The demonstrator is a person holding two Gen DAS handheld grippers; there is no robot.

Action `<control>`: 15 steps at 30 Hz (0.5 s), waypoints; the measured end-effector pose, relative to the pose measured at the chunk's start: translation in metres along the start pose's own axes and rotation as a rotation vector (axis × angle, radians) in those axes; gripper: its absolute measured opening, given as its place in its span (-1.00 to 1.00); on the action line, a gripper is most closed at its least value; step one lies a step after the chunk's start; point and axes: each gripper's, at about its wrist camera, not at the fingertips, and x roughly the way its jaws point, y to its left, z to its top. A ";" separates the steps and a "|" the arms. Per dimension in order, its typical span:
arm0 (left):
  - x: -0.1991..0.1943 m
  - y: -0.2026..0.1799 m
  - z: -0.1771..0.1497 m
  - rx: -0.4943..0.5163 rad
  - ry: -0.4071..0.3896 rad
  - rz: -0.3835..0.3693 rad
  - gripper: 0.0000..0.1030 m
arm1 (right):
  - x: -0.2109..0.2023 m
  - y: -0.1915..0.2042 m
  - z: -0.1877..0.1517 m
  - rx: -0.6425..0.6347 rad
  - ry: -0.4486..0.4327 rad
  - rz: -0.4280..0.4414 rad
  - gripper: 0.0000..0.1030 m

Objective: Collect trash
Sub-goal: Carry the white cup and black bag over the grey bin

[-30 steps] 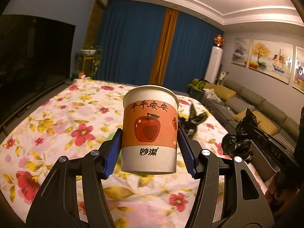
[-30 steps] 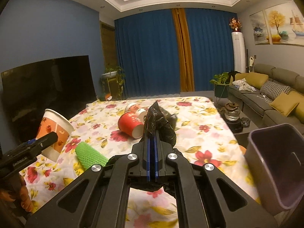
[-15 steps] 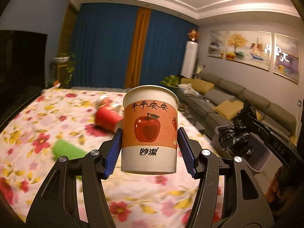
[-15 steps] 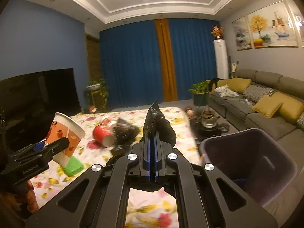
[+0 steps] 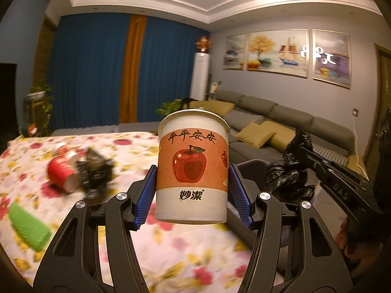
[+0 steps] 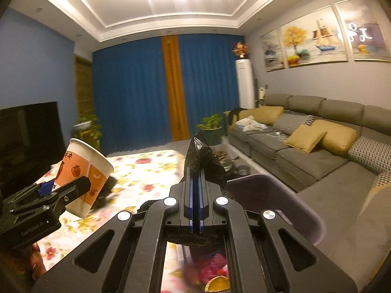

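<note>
Between the blue pads of the left gripper stands an upright paper cup printed with a red apple, clamped at its lower half and held above the flowered desk. To its right in the left wrist view, the right gripper holds a crumpled black plastic bag over the dark purple trash bin; in the right wrist view its pads are pressed narrowly together on that bag, with the bin's rim just beyond and to the right. On the desk lie a red paper cup on its side, a blurred black bag touching it, and a green foam sleeve near the left edge. A grey sofa with yellow cushions runs along the right wall.
</note>
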 end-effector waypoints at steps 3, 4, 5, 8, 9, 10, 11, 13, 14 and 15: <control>0.012 -0.017 0.000 0.012 0.000 -0.042 0.11 | 0.000 -0.018 0.000 0.016 -0.006 -0.027 -0.91; 0.016 -0.022 -0.001 0.013 0.002 -0.057 0.11 | -0.001 -0.024 -0.001 0.020 -0.007 -0.035 -0.91; 0.019 -0.025 -0.001 0.013 0.003 -0.065 0.11 | -0.001 -0.029 -0.002 0.025 -0.008 -0.040 -0.91; 0.031 -0.037 -0.003 0.017 0.012 -0.089 0.11 | 0.000 -0.040 -0.004 0.035 -0.008 -0.052 -0.91; 0.035 -0.039 -0.003 0.019 0.015 -0.094 0.11 | 0.000 -0.042 -0.005 0.039 -0.008 -0.054 -0.91; 0.040 -0.042 -0.004 0.022 0.018 -0.098 0.11 | 0.001 -0.046 -0.005 0.042 -0.008 -0.058 -0.91; 0.044 -0.044 -0.005 0.023 0.020 -0.104 0.11 | 0.002 -0.047 -0.005 0.045 -0.008 -0.062 -0.91; 0.051 -0.047 -0.007 0.023 0.025 -0.111 0.11 | 0.003 -0.050 -0.007 0.051 -0.005 -0.067 -0.91; 0.053 -0.049 -0.007 0.023 0.028 -0.114 0.11 | 0.004 -0.049 -0.008 0.053 -0.004 -0.070 -0.91; 0.057 -0.051 -0.008 0.022 0.032 -0.117 0.11 | 0.004 -0.048 -0.009 0.055 -0.002 -0.073 -0.91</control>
